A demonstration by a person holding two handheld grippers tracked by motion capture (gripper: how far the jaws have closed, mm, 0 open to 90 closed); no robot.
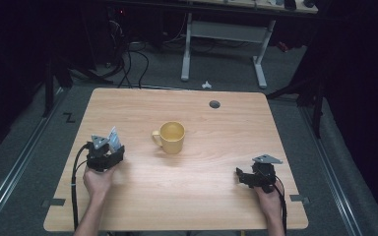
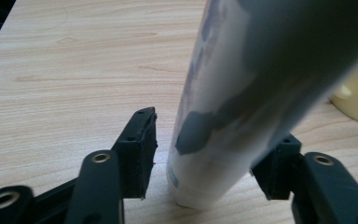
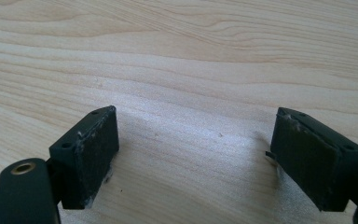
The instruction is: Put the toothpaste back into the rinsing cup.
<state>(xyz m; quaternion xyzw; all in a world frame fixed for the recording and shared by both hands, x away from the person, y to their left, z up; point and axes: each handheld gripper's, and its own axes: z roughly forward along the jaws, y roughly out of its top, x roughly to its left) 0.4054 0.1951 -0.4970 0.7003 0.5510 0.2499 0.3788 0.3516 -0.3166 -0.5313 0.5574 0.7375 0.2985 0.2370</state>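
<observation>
Table (image 1: 202,196) brightly lit, surroundings dark; near tube (image 2: 242,93) blurred.

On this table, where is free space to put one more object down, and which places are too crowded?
Bare wood lies between the yellow mug and the right gripper, along the near edge between both hands, and behind the mug up to the round hole. It is crowded at the left gripper, where a white tube stands between its jaws.

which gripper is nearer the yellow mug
Left. The left gripper sits close to the yellow ceramic mug, on the mug's handle side, with a white tube standing between its open jaws. The right gripper is farther off, toward the near right of the wooden table.
</observation>
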